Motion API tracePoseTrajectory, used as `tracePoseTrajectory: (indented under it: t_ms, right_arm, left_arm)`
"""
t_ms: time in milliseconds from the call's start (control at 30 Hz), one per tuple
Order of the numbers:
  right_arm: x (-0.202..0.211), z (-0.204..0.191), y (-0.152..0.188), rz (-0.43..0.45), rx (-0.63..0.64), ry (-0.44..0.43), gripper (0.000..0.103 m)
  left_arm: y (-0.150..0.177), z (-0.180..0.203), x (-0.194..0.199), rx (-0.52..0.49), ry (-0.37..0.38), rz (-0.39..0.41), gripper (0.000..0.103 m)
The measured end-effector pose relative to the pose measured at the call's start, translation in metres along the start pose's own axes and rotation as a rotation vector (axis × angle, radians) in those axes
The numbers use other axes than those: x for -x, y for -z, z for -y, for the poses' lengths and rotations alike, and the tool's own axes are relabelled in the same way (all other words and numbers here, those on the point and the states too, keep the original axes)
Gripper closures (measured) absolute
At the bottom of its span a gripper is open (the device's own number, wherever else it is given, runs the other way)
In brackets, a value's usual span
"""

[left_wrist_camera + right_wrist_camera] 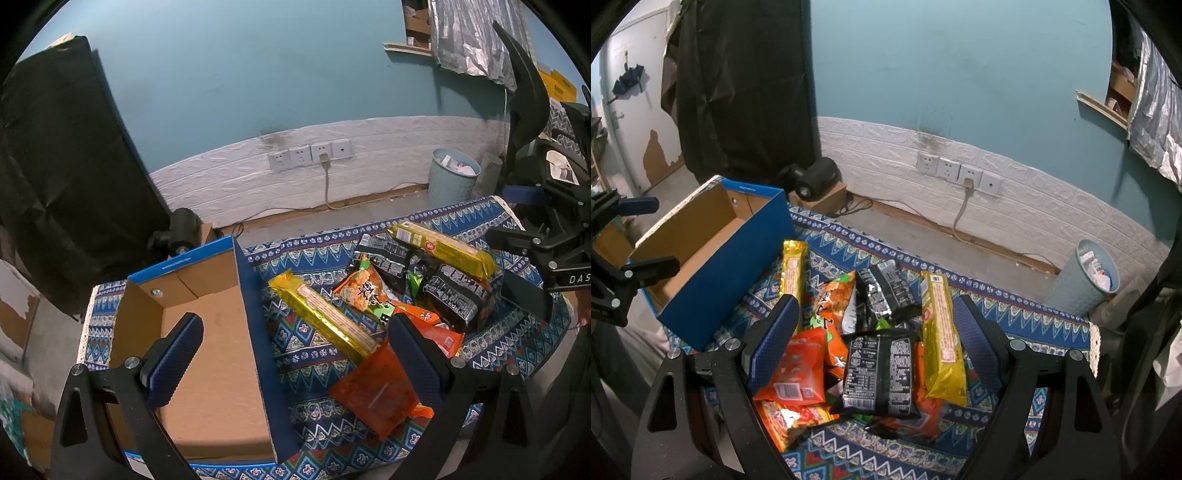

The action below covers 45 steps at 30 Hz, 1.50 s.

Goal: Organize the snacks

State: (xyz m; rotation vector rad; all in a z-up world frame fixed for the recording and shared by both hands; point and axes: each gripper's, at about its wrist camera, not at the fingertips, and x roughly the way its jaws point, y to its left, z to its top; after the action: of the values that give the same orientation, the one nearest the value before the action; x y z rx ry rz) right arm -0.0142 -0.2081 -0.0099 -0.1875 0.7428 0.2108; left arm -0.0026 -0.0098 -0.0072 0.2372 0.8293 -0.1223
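A pile of snack packs lies on a patterned blue cloth (306, 354): two long yellow packs (325, 317) (942, 332), black packs (879, 373) (454, 295) and orange packs (376, 395) (798, 369). An empty blue cardboard box (207, 332) (713, 251) stands left of the pile. My left gripper (295, 350) is open, straddling the box's right wall. My right gripper (875, 332) is open and hovers just above the pile, holding nothing.
The cloth-covered table ends near a blue and white wall with sockets (310, 157). A pale blue bin (1086, 280) stands on the floor at the right. A black curtain (62, 177) hangs at the left. A black lamp on a small box (816, 181) sits behind the cardboard box.
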Motion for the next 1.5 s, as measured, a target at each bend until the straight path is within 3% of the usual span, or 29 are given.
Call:
tracePoseTrajectory:
  t_ms: [1500]
  right_arm:
    - [-0.001, -0.002, 0.003, -0.006, 0.002, -0.001, 0.019]
  left_arm:
    - [0.004, 0.015, -0.005, -0.051, 0.024, -0.014, 0.002]
